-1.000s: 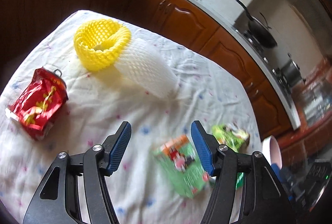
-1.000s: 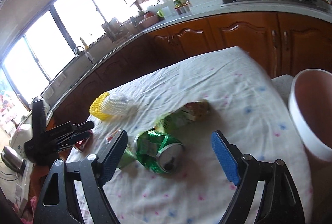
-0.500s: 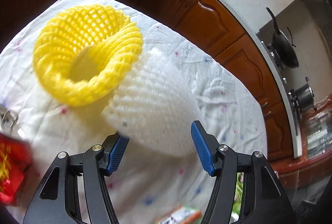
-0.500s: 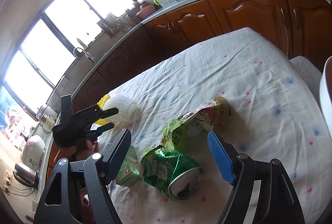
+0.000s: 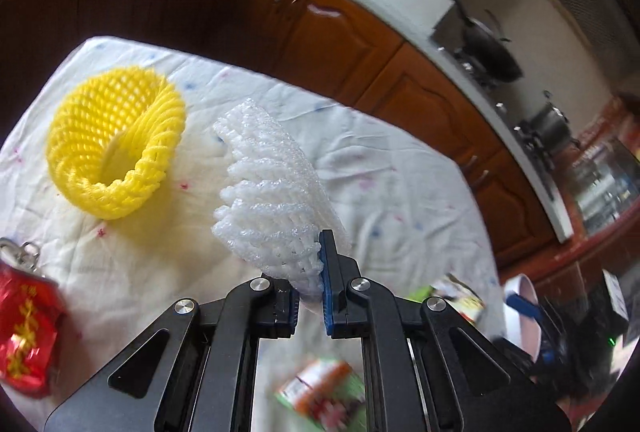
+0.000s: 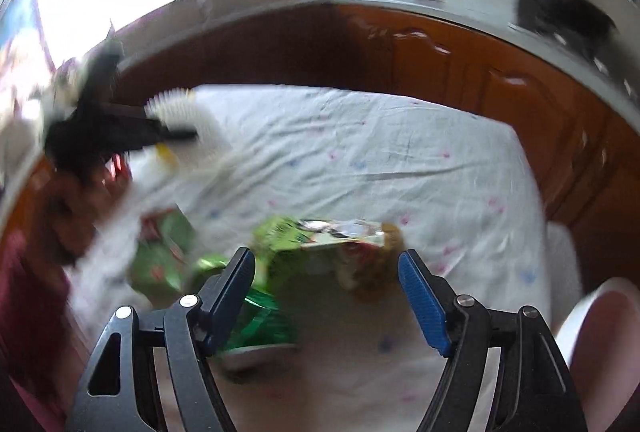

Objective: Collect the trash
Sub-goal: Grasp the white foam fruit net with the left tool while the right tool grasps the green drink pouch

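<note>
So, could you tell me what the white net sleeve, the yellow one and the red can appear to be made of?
White net sleeve, pinched in the left gripper: likely soft plastic foam, matte, with an open bubbly mesh that squashes at the pads.
Yellow net sleeve: apparently the same foam mesh, rolled into a ring.
Red can: probably thin metal, glossy print, sharply dented, with a pull tab.

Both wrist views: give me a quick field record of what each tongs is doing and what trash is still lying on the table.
left tongs: shut on white foam net, lifted
right tongs: open, over the green trash, holding nothing
yellow foam net: on tablecloth, apart from the white one
red crushed can: on cloth at left edge
green snack bag: on cloth between right fingers
green crushed can: by right tongs' left finger
green carton: on cloth, blurred
</note>
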